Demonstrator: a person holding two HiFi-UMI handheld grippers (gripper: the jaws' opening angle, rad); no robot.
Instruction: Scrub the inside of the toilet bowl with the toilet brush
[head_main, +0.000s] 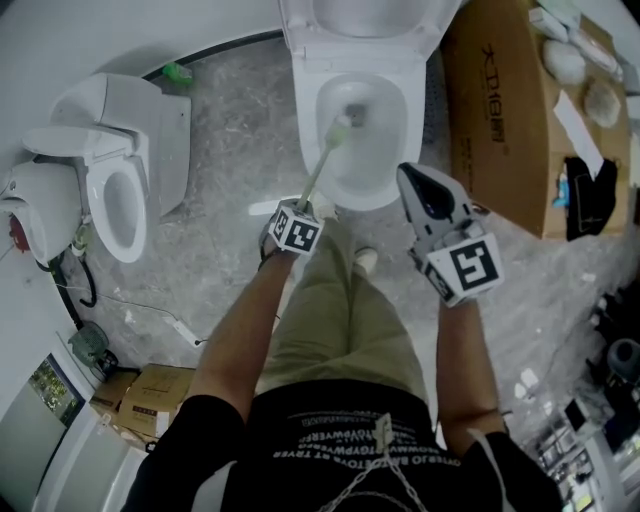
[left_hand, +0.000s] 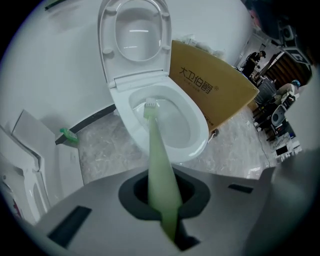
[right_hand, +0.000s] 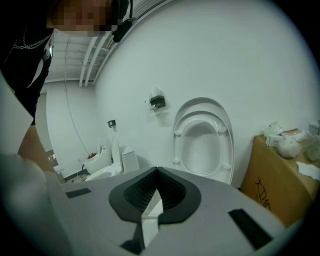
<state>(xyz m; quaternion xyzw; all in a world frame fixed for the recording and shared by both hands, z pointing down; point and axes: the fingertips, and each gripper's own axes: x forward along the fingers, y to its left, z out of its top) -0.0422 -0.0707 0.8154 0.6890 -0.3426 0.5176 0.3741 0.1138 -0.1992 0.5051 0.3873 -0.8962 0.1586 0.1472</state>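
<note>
A white toilet (head_main: 362, 140) stands at the top centre with its lid and seat (left_hand: 135, 37) raised. My left gripper (head_main: 308, 210) is shut on the pale green handle of the toilet brush (head_main: 322, 165). The handle slants up into the bowl (left_hand: 172, 120), and the brush head (left_hand: 150, 107) rests against the inner back-left wall. In the left gripper view the handle runs straight out from between the jaws of the left gripper (left_hand: 162, 200). My right gripper (head_main: 411, 175) hovers just right of the bowl's front rim, shut and holding nothing. It points at the raised seat (right_hand: 202, 142).
A large cardboard box (head_main: 505, 110) stands right beside the toilet, with cloths and small items on top. A second white toilet (head_main: 115, 175) stands to the left. A small green object (head_main: 178, 72) lies by the wall. The person's legs and a shoe (head_main: 365, 260) are in front of the bowl.
</note>
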